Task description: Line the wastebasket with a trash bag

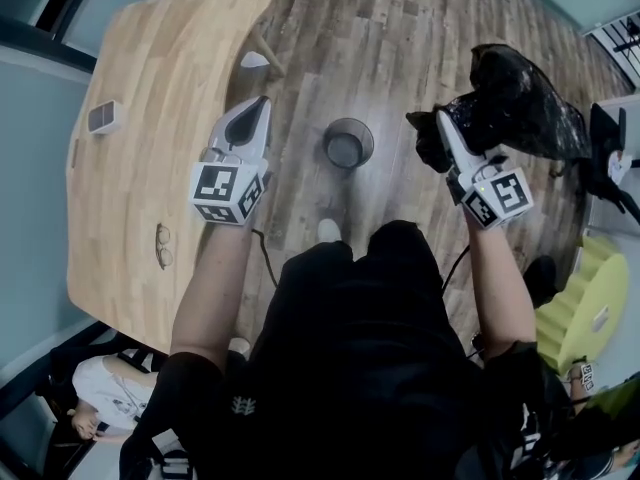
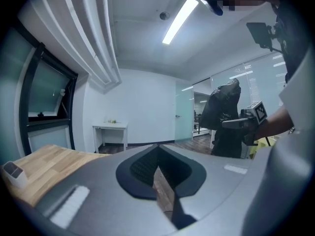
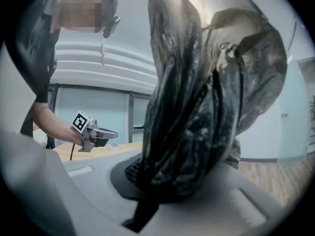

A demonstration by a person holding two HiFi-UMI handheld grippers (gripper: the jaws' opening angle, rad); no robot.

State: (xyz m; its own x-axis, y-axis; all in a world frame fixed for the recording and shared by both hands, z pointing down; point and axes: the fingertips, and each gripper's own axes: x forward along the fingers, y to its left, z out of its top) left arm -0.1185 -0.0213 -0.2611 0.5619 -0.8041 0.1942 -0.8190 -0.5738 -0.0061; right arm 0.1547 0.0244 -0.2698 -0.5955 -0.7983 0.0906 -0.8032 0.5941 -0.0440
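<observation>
A small round dark wastebasket (image 1: 348,144) stands on the wooden floor between my two hands. My right gripper (image 1: 441,120) is shut on a crumpled black trash bag (image 1: 517,100), which billows up and to the right of it. In the right gripper view the trash bag (image 3: 206,97) fills the middle and hides the jaw tips. My left gripper (image 1: 262,103) is shut with nothing in it, held to the left of the wastebasket by the table edge. The left gripper view shows its jaws together and the bag (image 2: 224,117) hanging from the right gripper (image 2: 231,124) across the room.
A light wooden table (image 1: 150,138) runs along the left, with a small white device (image 1: 104,117) and a pair of glasses (image 1: 163,245) on it. A yellow-green chair (image 1: 585,298) stands at the right. A seated person (image 1: 110,393) is at the lower left.
</observation>
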